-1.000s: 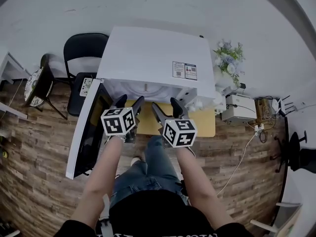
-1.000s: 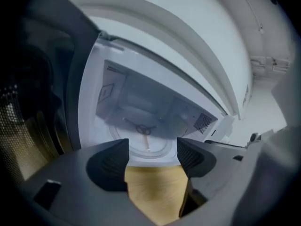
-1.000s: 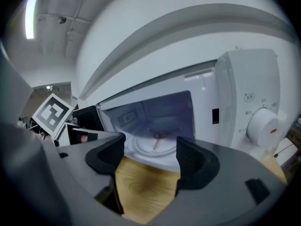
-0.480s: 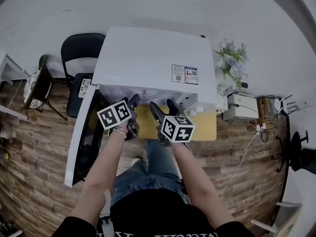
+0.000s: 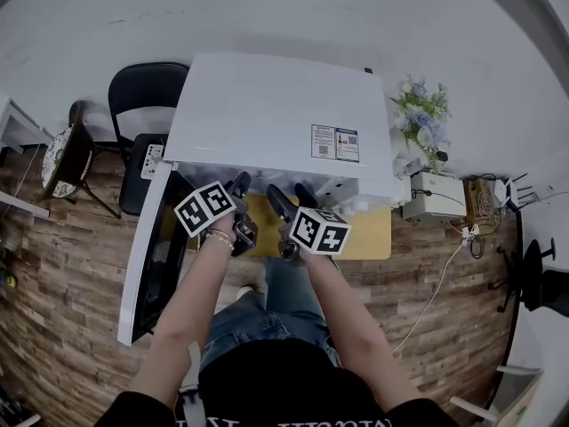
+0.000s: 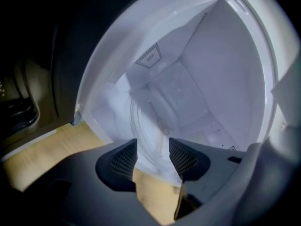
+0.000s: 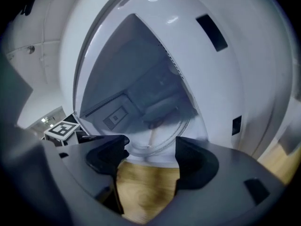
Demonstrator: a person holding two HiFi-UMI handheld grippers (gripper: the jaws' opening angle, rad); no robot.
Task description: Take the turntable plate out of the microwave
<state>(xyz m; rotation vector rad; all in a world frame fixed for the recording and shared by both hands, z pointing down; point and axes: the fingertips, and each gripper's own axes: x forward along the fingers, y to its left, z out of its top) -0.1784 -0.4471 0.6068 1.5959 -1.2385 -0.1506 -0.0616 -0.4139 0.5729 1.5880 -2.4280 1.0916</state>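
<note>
As the turntable plate (image 6: 143,126) sits inside the microwave (image 5: 276,114), both claws aim inward. The left claw (image 6: 153,147) is closing, the right claw (image 7: 151,147) spread; both empty.

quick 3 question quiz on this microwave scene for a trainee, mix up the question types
1. True or false: the microwave has its door swung open.
2. Where is the glass plate? A) on the table B) inside the microwave C) on the chair
3. In the head view, what decorative thing stands just right of the microwave?

Key: 1 true. 2 B. 3 the flowers.
</note>
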